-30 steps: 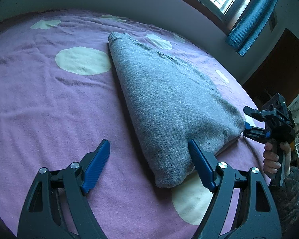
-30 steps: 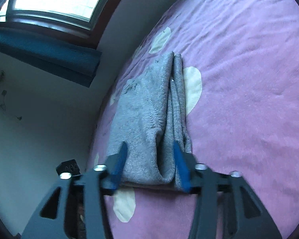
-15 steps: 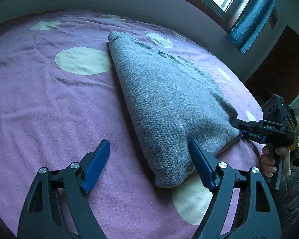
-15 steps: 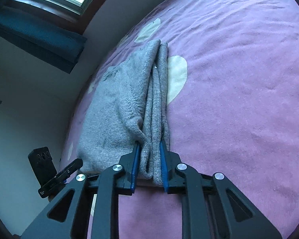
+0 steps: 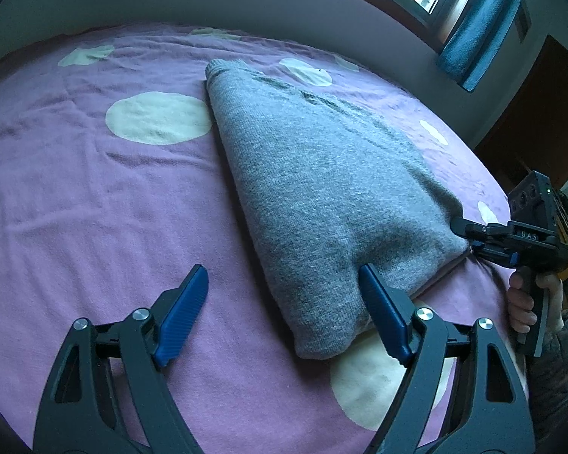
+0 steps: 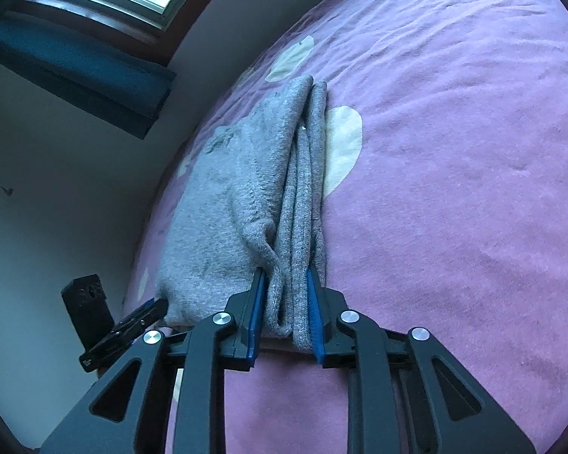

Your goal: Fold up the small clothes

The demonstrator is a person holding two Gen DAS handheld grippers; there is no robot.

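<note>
- On the purple bedspread [image 5: 94, 196] with pale round spots, in the left wrist view, the folded grey sweater [image 5: 322, 189] lies flat, its narrow end toward the far wall and its wide end near the camera.
- The left gripper [image 5: 284, 314] is spread wide and holds nothing; one blue finger is over the bare bedspread, the other finger touches or overlaps the near edge of the sweater.
- At the right side of this view the right gripper [image 5: 464, 236] meets the near right corner of the sweater, and a hand [image 5: 530, 299] holds its handle.
- A blue curtain [image 5: 481, 22] hangs beside the window at the top right.
- In the right wrist view, the right gripper [image 6: 286, 310] is clenched on the grey sweater [image 6: 246, 189]: several folded layers of the knit are pressed between the two blue pads.
- The sweater stretches away from the jaws over the bedspread [image 6: 454, 151], partly covering one pale spot.
- The left gripper [image 6: 132, 325] shows at the lower left, just beside the sweater's corner.
- No container is in either view.
</note>
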